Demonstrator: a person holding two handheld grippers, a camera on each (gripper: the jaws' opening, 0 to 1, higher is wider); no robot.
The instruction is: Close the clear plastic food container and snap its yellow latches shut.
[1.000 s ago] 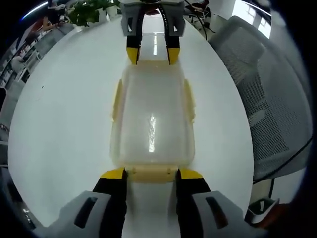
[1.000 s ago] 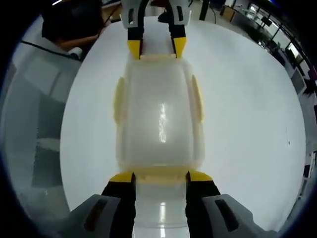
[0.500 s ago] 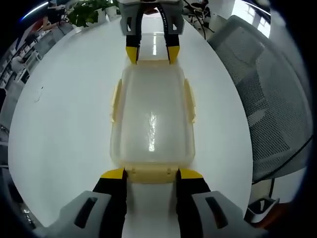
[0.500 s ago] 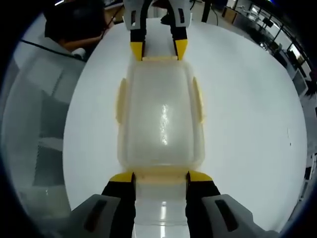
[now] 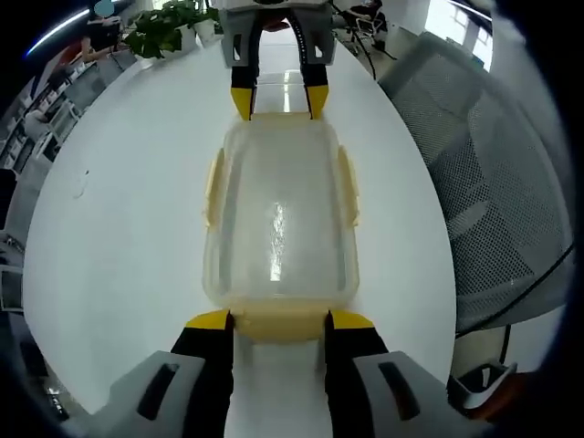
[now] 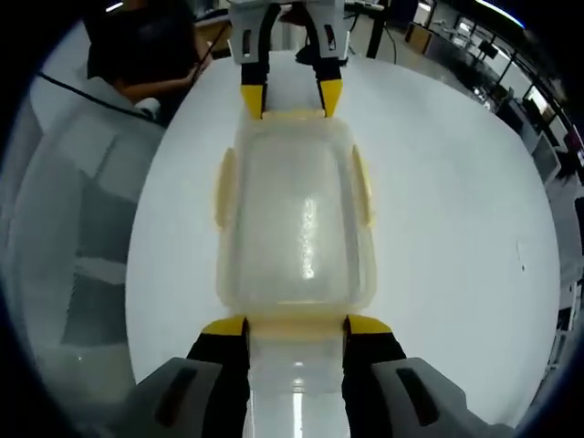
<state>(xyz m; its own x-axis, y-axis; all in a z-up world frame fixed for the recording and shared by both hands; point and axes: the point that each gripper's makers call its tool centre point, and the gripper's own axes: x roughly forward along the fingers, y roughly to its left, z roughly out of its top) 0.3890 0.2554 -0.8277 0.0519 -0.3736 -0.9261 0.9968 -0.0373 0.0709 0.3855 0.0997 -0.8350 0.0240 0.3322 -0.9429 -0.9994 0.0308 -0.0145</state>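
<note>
The clear plastic container (image 5: pixel 278 214) (image 6: pixel 294 219) lies lengthwise on the white table with its lid on. Its yellow side latches (image 5: pixel 213 182) (image 6: pixel 224 187) flare outward. My left gripper (image 5: pixel 278 321) sits at one short end, its jaws pressed against both sides of that end's yellow latch (image 5: pixel 278 326). My right gripper (image 6: pixel 295 324) holds the opposite end latch (image 6: pixel 295 326) the same way. Each gripper also appears at the far end of the other's view, as the right gripper (image 5: pixel 278 99) and the left gripper (image 6: pixel 290 96).
The round white table (image 5: pixel 119 228) (image 6: pixel 456 237) has open surface on both long sides of the container. A grey mesh chair (image 5: pixel 493 182) (image 6: pixel 68 237) stands at one edge. A potted plant (image 5: pixel 164 27) and office desks lie beyond. A person (image 6: pixel 137 46) sits behind the chair.
Both views have drawn back slightly, so more of the table's edge shows. The container keeps its place between the two grippers, and the jaws have not changed their spacing.
</note>
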